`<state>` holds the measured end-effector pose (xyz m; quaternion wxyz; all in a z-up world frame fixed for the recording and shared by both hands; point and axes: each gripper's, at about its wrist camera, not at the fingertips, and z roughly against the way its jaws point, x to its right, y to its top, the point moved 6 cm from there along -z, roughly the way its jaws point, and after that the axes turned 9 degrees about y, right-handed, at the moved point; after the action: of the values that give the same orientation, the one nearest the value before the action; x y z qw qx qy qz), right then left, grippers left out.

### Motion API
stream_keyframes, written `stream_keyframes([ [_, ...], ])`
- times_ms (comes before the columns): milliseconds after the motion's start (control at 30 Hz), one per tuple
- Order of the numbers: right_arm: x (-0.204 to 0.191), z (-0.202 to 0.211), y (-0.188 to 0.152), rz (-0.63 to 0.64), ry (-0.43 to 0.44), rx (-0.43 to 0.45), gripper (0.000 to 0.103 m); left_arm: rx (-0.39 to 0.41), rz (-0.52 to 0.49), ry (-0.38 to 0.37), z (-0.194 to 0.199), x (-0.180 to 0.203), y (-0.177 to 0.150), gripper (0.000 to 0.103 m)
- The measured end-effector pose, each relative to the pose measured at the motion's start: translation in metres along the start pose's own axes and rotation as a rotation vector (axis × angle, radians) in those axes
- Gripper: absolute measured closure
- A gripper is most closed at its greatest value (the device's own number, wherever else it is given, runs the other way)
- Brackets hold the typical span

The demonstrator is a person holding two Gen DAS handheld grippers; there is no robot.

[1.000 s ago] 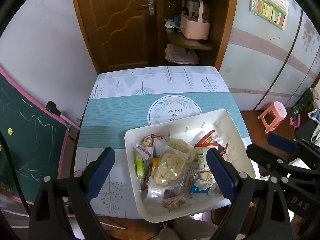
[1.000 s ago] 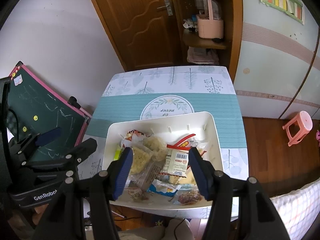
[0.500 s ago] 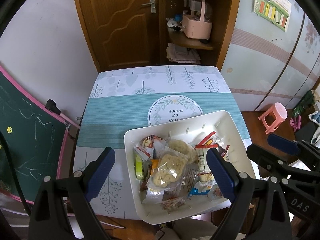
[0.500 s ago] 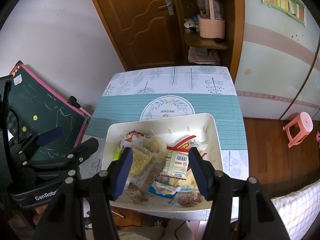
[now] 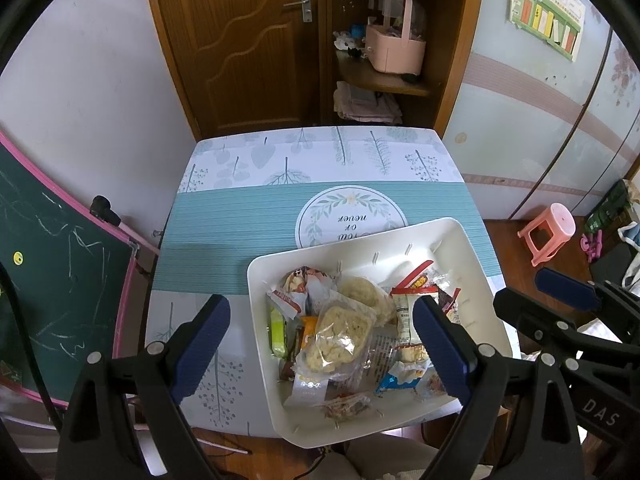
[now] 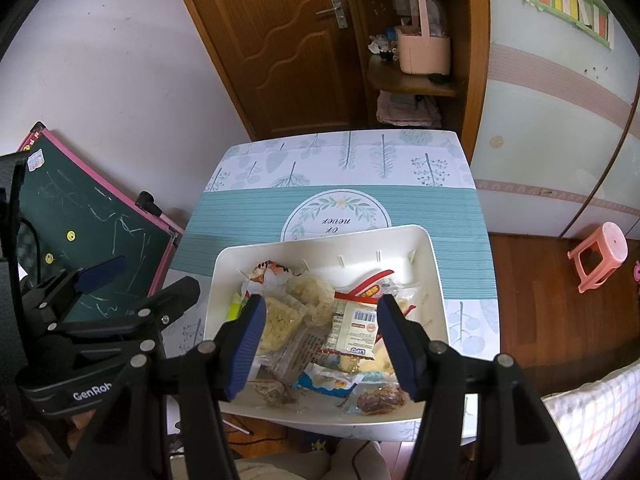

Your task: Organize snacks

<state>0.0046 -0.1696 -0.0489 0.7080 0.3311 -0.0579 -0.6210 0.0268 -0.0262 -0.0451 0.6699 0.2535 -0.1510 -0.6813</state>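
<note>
Both grippers were held above the near edge of the surface [image 5: 240, 216]. With its jaws spread wide and nothing between them, the left gripper [image 5: 320, 340] was aimed at the left half of the white tray [image 5: 460, 236]. Likewise parted and empty, the right gripper [image 6: 320, 340] was poised over the tray's middle. All the snacks [image 5: 348, 332] were seen heaped inside the tray, wrappers overlapping, a clear-wrapped noodle cake [image 6: 280, 324] lying on top. No snack was seen on the cloth outside the tray. Such a heap would fit either snacks gathered in or a pile awaiting sorting; which one could not be judged.
</note>
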Motion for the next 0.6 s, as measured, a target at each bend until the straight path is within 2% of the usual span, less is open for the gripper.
stream_keyframes([
  [600,-0.0001,-0.0028,-0.0006,-0.003,0.000,-0.004,0.045,-0.022,0.003,0.002,-0.0063,0.0041,-0.0030,0.011],
])
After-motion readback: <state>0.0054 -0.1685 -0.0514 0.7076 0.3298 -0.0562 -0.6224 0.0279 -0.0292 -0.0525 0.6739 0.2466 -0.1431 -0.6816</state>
